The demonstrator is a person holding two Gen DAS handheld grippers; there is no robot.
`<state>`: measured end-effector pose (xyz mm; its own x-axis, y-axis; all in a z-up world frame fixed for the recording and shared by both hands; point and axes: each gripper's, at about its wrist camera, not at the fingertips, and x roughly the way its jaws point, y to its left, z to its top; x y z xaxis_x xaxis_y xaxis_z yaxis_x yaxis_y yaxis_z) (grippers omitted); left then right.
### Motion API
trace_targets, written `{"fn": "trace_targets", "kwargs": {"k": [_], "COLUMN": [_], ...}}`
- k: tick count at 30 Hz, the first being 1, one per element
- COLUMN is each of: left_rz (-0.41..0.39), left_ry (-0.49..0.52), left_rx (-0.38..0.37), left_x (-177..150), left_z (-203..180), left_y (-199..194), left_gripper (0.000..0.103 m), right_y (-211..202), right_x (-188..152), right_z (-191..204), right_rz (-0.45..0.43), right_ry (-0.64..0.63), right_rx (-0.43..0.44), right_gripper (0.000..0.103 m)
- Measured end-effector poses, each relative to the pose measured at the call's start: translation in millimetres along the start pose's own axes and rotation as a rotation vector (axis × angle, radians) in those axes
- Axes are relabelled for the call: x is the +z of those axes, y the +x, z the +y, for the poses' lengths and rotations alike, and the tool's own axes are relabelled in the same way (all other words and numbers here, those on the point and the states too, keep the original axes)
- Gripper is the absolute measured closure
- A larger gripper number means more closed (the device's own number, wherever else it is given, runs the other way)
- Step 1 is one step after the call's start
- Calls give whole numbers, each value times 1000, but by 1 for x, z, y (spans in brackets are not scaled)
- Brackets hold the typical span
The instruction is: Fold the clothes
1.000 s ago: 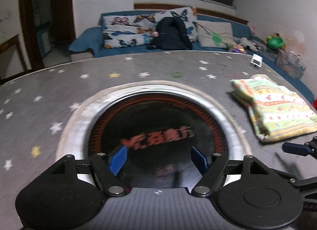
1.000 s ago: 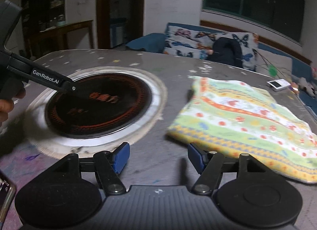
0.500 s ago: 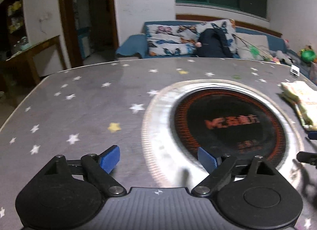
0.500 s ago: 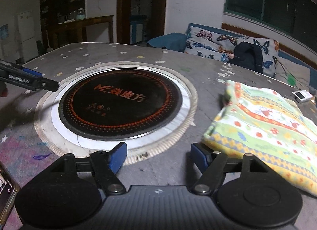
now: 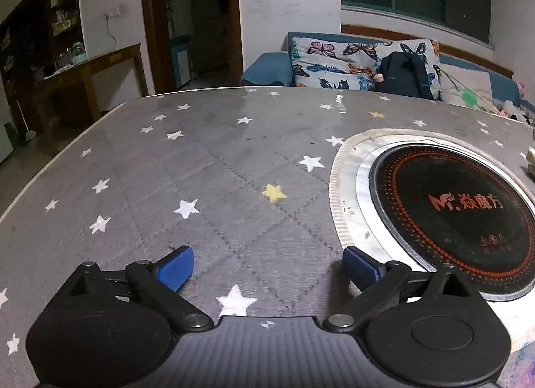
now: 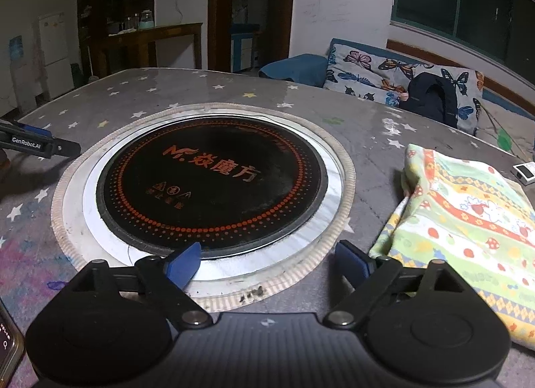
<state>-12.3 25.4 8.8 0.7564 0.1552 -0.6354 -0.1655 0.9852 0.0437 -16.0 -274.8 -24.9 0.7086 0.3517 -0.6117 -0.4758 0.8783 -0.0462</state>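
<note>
While the folded cloth (image 6: 468, 230) is lying on the counter (image 5: 214, 174) right of the round hob (image 6: 214, 180), both the left tongs (image 5: 267, 269) and right tongs (image 6: 267, 261) are opening empty, having swung leftward off it, suggesting this fold is finished.

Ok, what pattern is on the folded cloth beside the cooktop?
Pale green and yellow stripes with red and orange dots on the folded cloth; right wrist view shows it best.

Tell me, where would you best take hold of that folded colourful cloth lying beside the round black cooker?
Probably the near left corner of the folded cloth, approached low from the cooker side. There the stacked layers form a raised, open edge, so one finger could slide underneath. The right tool, jaws opening and nothing between them, is nearest that corner.
</note>
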Motion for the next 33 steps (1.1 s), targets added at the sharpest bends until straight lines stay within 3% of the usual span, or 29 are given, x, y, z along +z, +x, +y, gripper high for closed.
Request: {"fn": "trace_targets", "kwargs": {"k": [11,33], "left_rz": [-8,-7], "left_ry": [-21,-25], "left_rx": [-8,-11], "left_x": [-4,-4], "left_z": [7,0], "left_y": [1,3], "left_gripper": [0,0], "right_y": [3,4], "right_x": [0,0], "right_z": [1,0], "right_rz": [14,18], "right_ry": [-10,-5], "right_rx": [10,17], "right_gripper": [0,0]}}
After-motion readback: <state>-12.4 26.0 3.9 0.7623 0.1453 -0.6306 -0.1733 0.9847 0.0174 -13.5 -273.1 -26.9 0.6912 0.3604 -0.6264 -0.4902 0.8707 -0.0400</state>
